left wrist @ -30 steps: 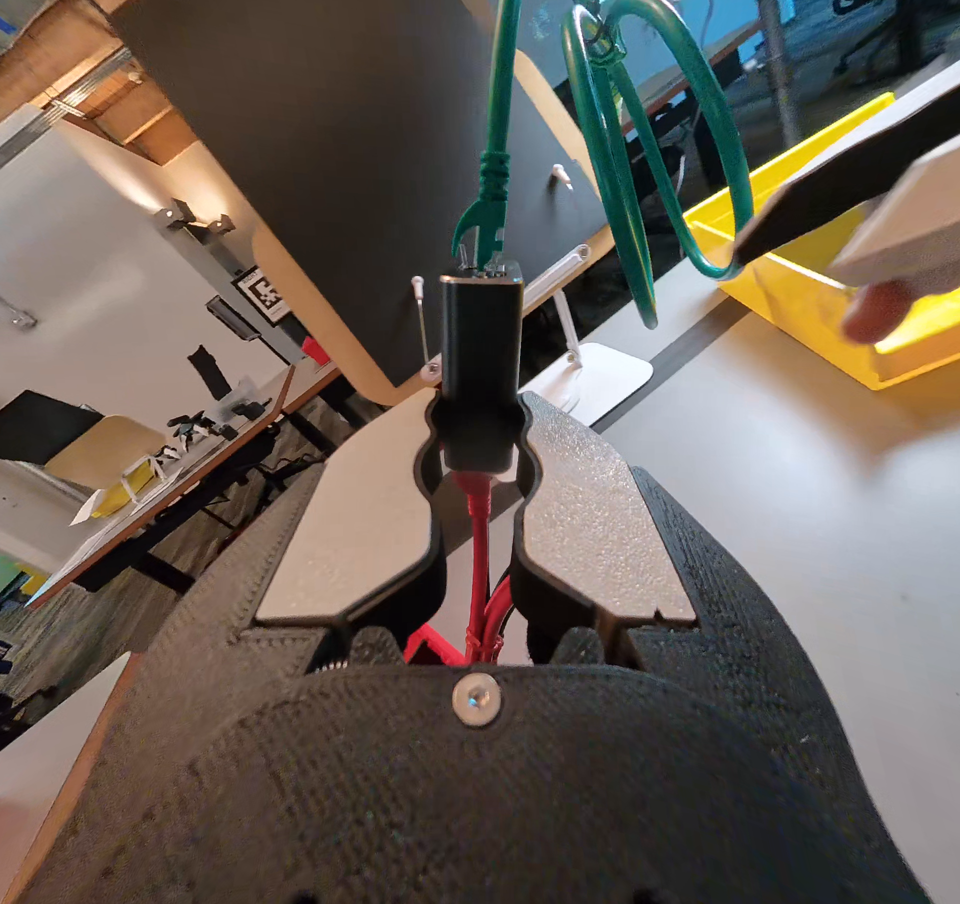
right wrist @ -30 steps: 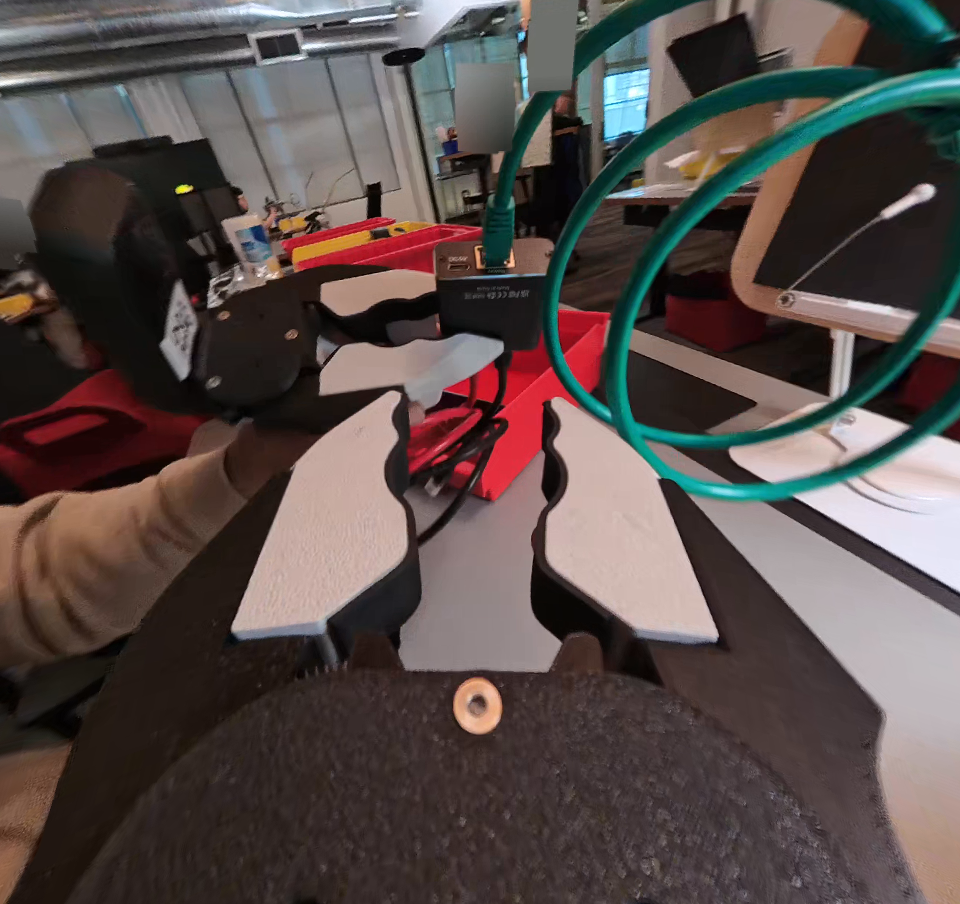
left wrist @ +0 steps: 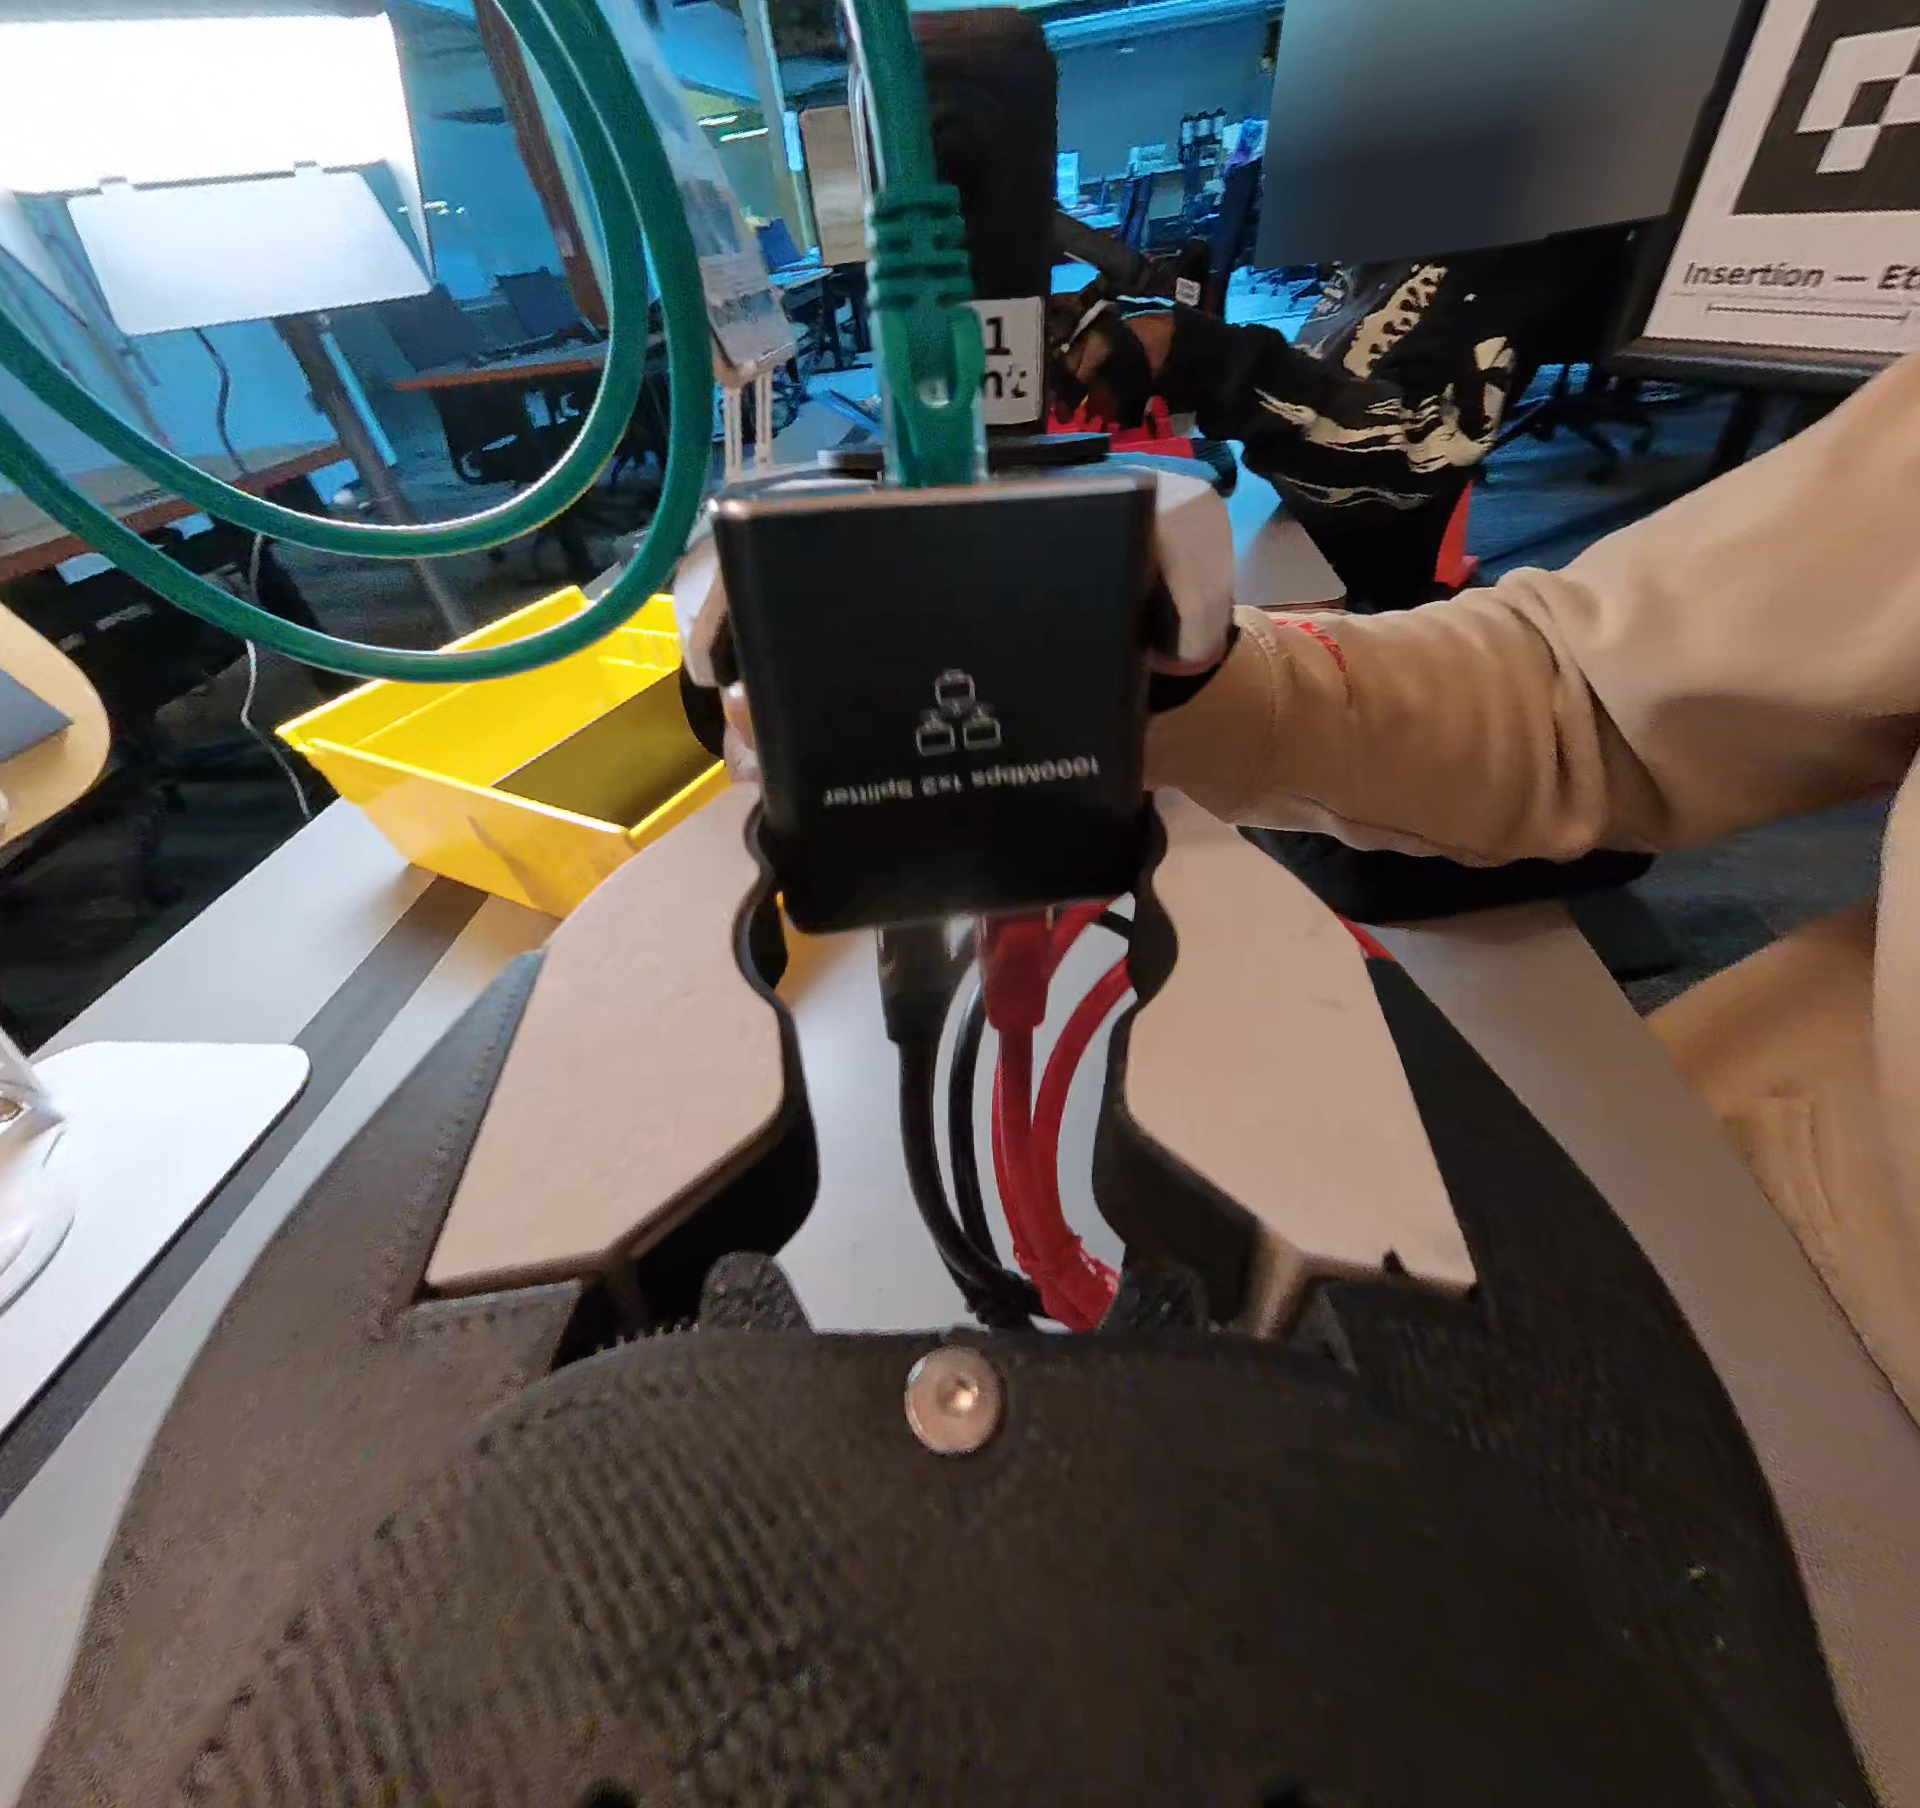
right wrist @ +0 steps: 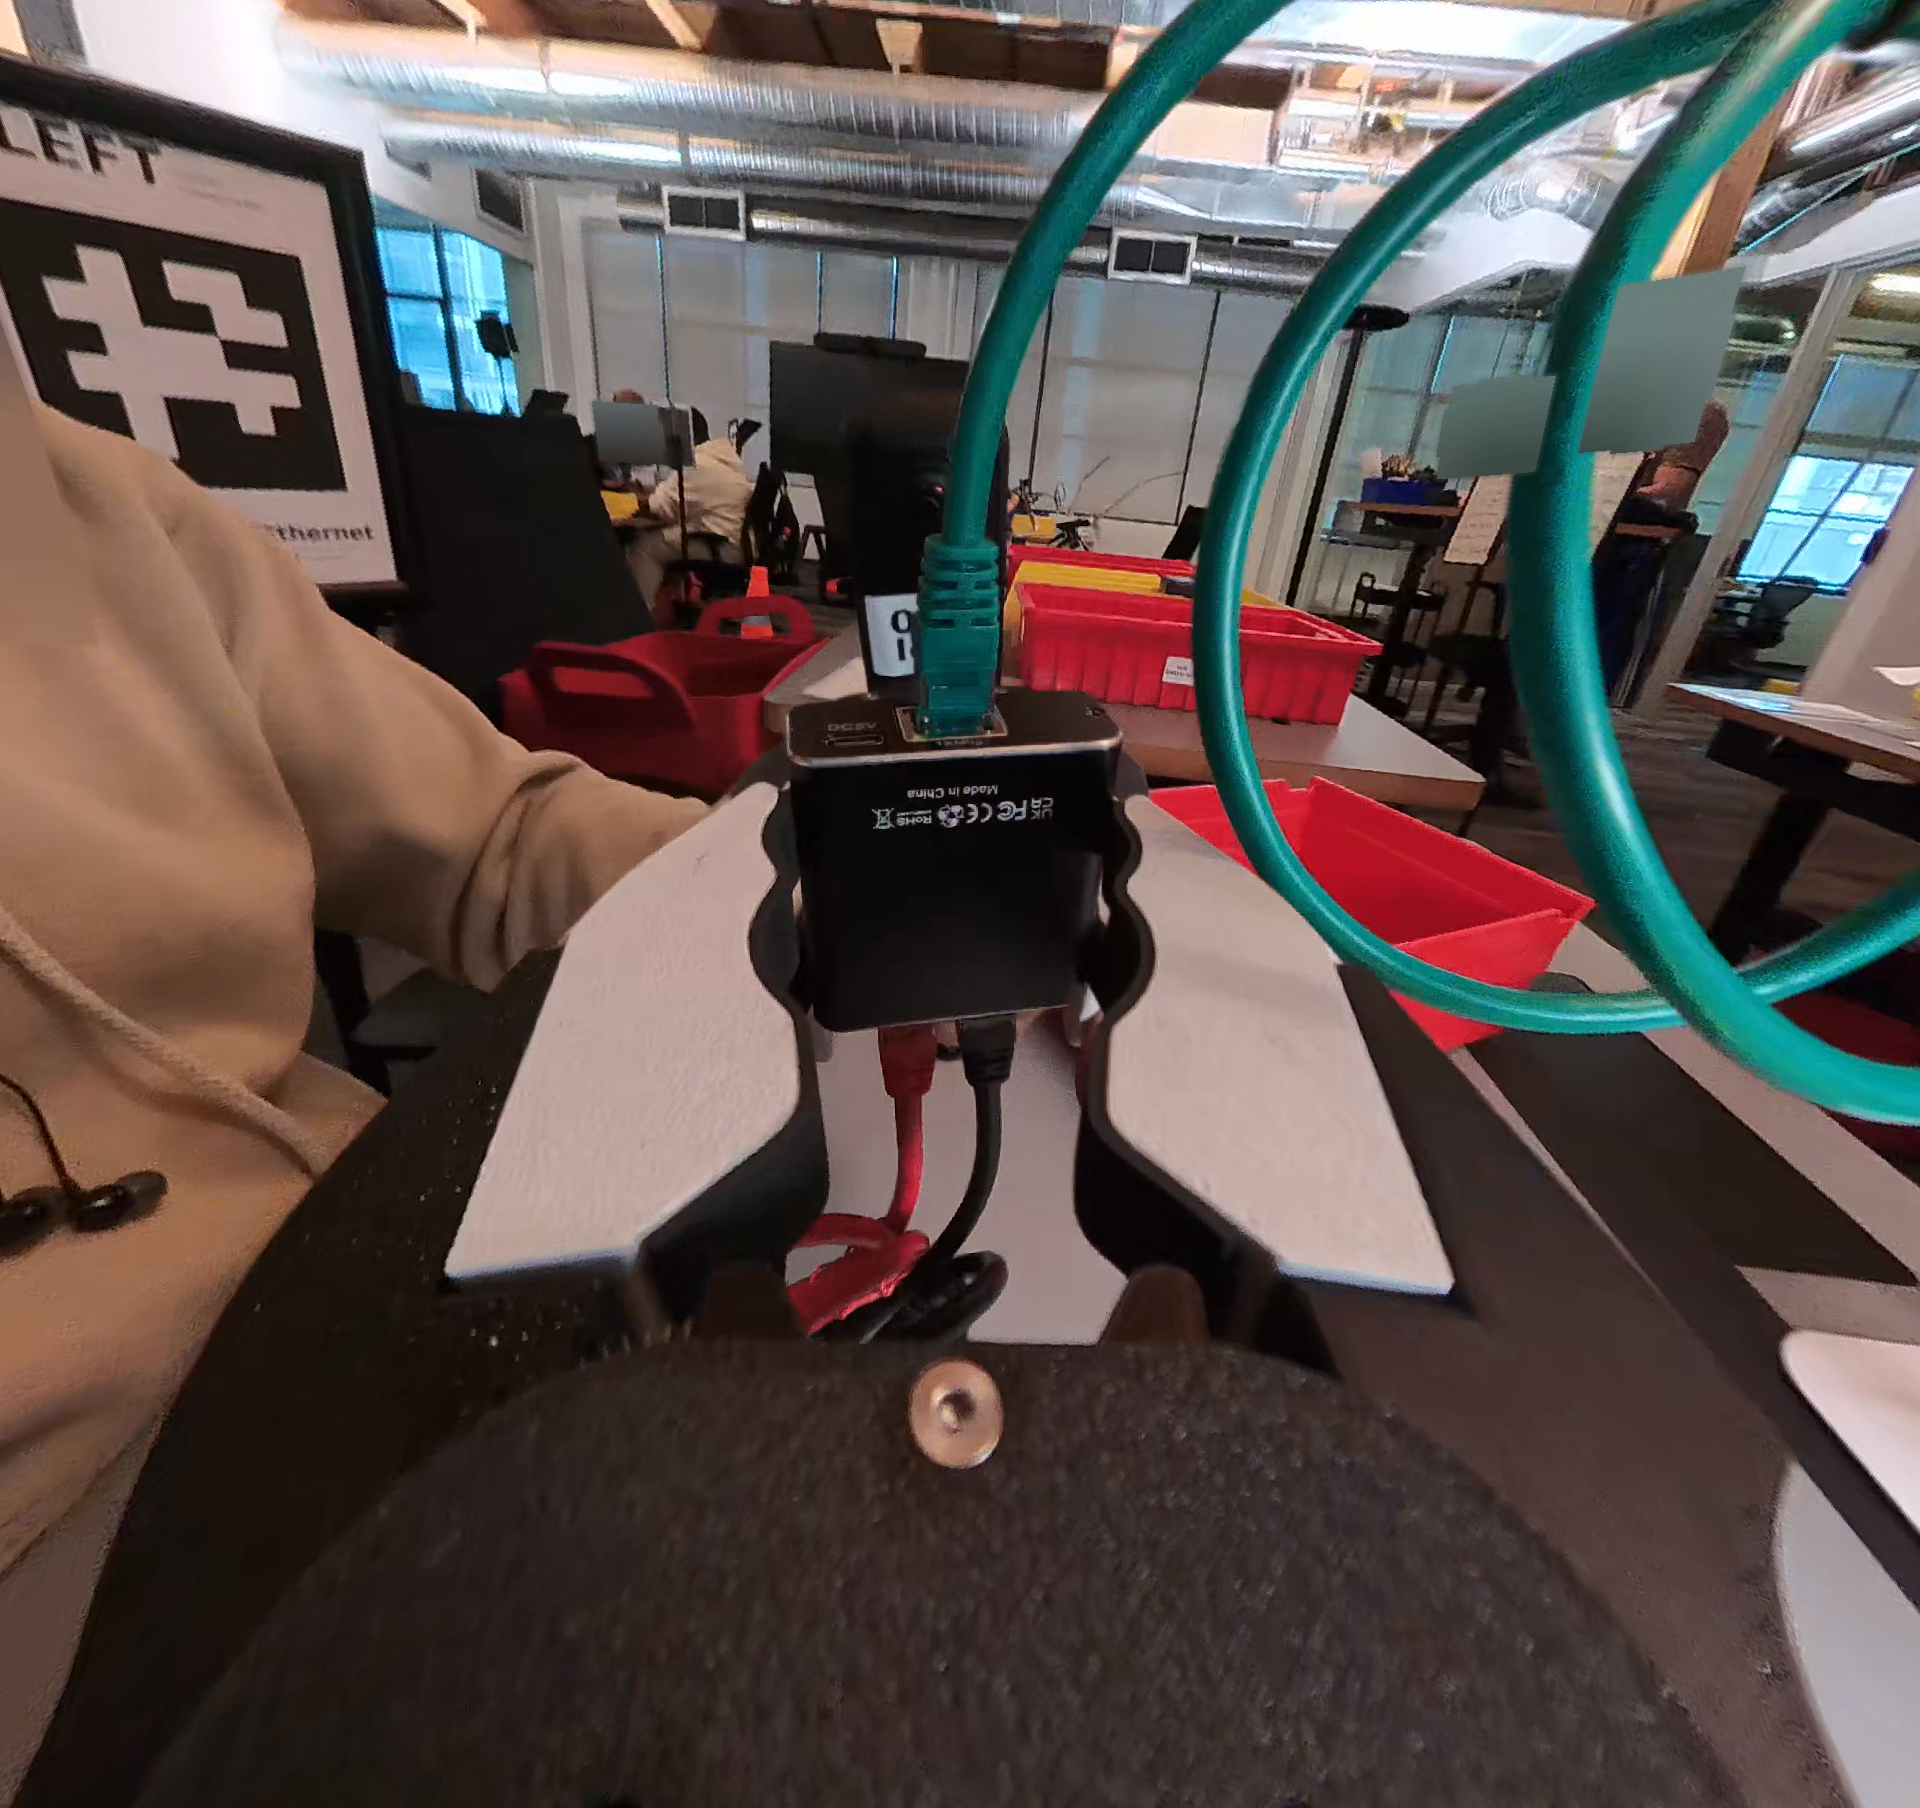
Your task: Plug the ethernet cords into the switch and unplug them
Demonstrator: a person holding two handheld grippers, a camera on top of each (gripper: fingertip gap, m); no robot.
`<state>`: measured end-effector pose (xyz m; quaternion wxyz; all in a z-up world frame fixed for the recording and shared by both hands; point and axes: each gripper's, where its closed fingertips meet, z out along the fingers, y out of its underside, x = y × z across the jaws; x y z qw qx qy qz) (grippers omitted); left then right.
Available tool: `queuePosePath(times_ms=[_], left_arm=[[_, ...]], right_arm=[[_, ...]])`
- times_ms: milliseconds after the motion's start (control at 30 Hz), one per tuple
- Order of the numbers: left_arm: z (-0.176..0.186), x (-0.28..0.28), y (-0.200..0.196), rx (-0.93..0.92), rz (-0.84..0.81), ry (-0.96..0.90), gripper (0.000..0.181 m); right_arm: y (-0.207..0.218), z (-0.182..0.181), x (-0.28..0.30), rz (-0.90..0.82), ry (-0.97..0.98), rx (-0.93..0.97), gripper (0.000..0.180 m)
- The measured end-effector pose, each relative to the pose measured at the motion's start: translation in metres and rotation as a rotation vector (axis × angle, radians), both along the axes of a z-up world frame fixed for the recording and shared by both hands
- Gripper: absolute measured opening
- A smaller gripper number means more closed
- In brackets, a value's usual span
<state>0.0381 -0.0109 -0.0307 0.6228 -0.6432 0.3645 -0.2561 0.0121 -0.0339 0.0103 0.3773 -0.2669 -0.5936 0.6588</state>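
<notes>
Switch [left wrist: 940,709] – small, rigid, looks light, all three cords plugged in.
Both grippers' fingers [right wrist: 665,1020] clamped on its sides – grab green cord [right wrist: 961,636] by the boot.

— Where do the two cameras sit?
— One on each gripper, looking along its fingers, very close to the black box [left wrist: 940,709] [right wrist: 951,885], from opposite sides.
— Both see it?
— Yes.

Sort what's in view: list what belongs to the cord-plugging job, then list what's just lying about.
Job:
- black switch, gripped by both tongs, left and right
- green cord, plugged in on top
- red cord and black cord, plugged in below

Lying about:
- yellow bin
- red bin
</notes>
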Motion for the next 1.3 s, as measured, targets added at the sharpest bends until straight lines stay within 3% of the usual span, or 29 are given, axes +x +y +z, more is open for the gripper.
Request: queuePosePath(times_ms=[133,267,467,700,867,1067,1200,1300], left_arm=[[0.002,-0.004,0.0,0.051,0.054,0.078,0.064],[0.007,-0.027,0.013,0.11,0.235,0.156,0.064],[0.0,-0.058,0.032,0.187,0.515,0.379,0.064],[-0.001,-0.058,0.035,0.281,0.601,0.51,0.064],[-0.006,-0.047,0.029,0.151,0.427,0.378,0.065],[0.014,-0.024,-0.01,-0.175,-0.056,-0.144,0.057],[0.0,-0.015,-0.014,-0.207,-0.109,-0.105,0.053],[-0.004,-0.013,-0.005,-0.159,-0.04,-0.051,0.027]], right_arm=[[-0.002,0.002,-0.001,-0.056,0.001,0.088,0.055],[0.012,0.008,-0.003,-0.207,-0.016,0.165,0.042],[0.039,0.008,-0.013,-0.368,-0.17,0.045,0.04],[0.049,-0.01,-0.022,-0.404,-0.287,-0.046,0.026],[0.043,-0.008,-0.016,-0.32,-0.274,-0.023,0.024],[0.021,-0.013,-0.008,-0.199,-0.241,0.124,0.023],[0.01,-0.009,-0.006,-0.149,-0.203,0.127,0.023],[0.008,-0.01,-0.005,-0.138,-0.207,0.127,0.022]])
